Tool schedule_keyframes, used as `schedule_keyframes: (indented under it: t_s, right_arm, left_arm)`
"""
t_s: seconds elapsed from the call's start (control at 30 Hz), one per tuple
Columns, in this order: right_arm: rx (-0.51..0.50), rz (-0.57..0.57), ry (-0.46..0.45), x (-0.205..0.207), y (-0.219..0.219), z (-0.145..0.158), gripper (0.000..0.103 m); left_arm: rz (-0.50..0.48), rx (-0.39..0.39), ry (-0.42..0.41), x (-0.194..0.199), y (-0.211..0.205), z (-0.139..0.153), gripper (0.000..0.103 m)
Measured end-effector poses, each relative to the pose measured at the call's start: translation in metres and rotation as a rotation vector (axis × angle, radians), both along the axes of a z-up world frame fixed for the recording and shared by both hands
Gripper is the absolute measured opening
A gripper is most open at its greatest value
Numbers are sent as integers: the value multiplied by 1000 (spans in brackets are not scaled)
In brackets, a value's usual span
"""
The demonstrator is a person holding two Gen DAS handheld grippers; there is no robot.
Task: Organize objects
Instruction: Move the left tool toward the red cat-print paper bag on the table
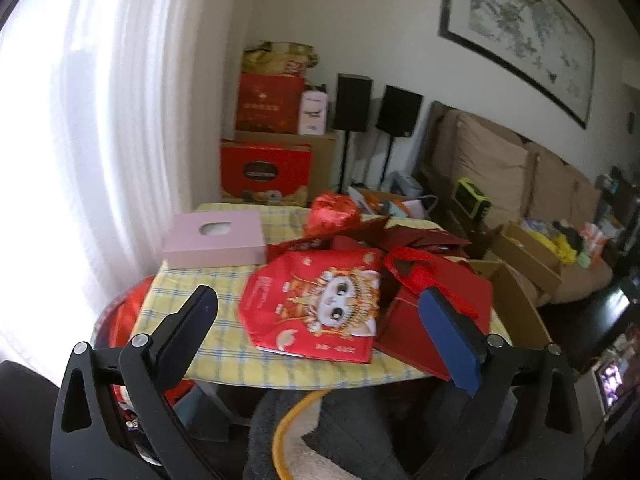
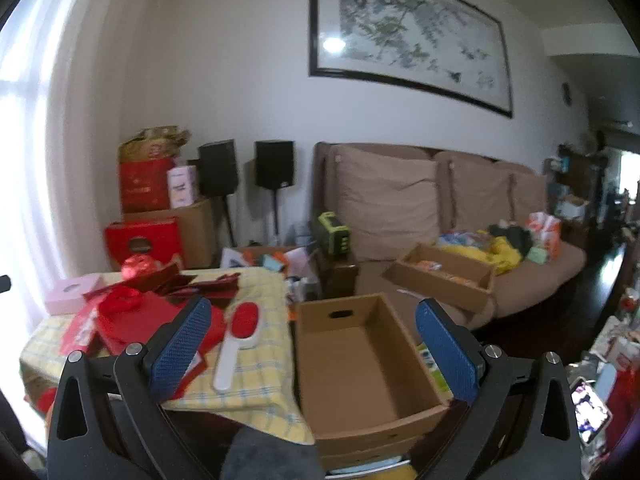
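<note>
A red gift bag with a cartoon cat (image 1: 316,304) lies flat on the yellow checked tablecloth (image 1: 200,288), among several dark red bags (image 1: 440,308) and a shiny red bundle (image 1: 334,210). A pink tissue box (image 1: 216,240) sits at the table's far left. My left gripper (image 1: 320,328) is open above the near table edge, holding nothing. In the right wrist view a white brush with a red face (image 2: 240,340) lies on the cloth beside the red bags (image 2: 128,320). My right gripper (image 2: 312,344) is open over an empty cardboard box (image 2: 360,360).
Red gift boxes (image 2: 144,240) and two black speakers (image 2: 274,164) stand by the far wall. A beige sofa (image 2: 440,208) carries a shallow cardboard tray (image 2: 440,280) and assorted clutter. A bright curtain (image 1: 80,140) is at the left. A phone (image 2: 592,412) glows at lower right.
</note>
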State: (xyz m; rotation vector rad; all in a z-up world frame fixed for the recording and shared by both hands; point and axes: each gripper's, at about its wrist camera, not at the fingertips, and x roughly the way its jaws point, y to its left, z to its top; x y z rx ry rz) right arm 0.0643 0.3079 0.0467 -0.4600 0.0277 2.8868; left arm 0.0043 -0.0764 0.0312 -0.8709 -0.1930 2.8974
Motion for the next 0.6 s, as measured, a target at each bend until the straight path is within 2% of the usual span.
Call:
schedule_keyframes:
  t_s: [0.07, 0.17, 0.27, 0.37, 0.47, 0.53, 0.6]
  right_arm:
    - [-16, 18, 20, 5, 1, -3, 103]
    - [-90, 91, 3, 7, 9, -3, 103]
    - [-169, 119, -41, 7, 16, -2, 103]
    - [-230, 161, -74, 5, 24, -5, 103]
    - [-172, 151, -78, 5, 16, -4, 103]
    - [-139, 152, -85, 4, 9, -3, 103]
    - [-136, 167, -92, 3, 5, -4, 103]
  left_arm:
    - [-3, -28, 9, 1, 5, 1, 95]
    - [25, -112, 51, 5, 11, 2, 95]
    - [29, -147, 69, 7, 10, 3, 95]
    - [34, -82, 42, 5, 2, 2, 95]
    - [71, -20, 9, 2, -9, -3, 94]
    - [73, -13, -17, -2, -13, -7, 82]
    - [62, -23, -36, -5, -14, -11, 79]
